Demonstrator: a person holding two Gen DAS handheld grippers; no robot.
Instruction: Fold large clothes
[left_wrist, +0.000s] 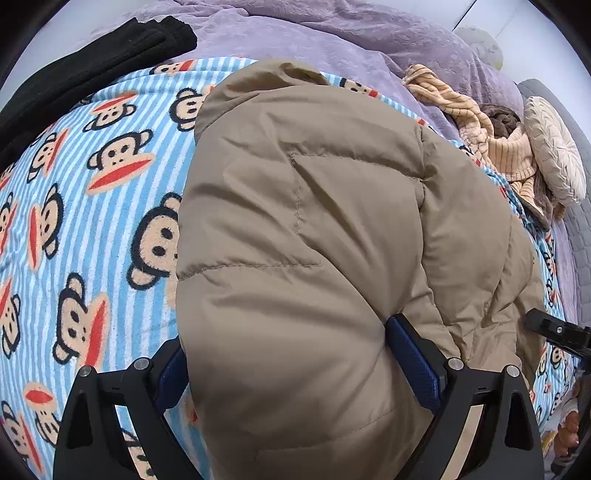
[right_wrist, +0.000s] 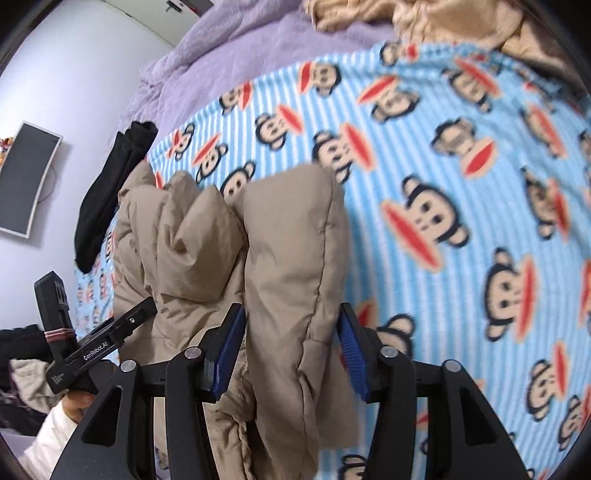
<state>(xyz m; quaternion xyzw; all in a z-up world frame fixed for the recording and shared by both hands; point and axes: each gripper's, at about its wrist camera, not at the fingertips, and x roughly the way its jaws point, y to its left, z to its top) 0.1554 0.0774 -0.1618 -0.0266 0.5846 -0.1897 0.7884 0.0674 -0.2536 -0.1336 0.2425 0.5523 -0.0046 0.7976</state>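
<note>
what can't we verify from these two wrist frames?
- Left wrist view: the left gripper fingertips and pad contact are buried behind the tan puffer jacket.
- Right wrist view: the jacket's lower part runs off the bottom edge, so fold progress is unclear.
- Right wrist view: the monkey-print blanket is motion-blurred.
- Right gripper: jacket covers the pad faces.

Tan jacket (left_wrist: 314, 221); blue-striped monkey-print blanket (left_wrist: 92, 221); lilac quilt (left_wrist: 332, 33)
</note>
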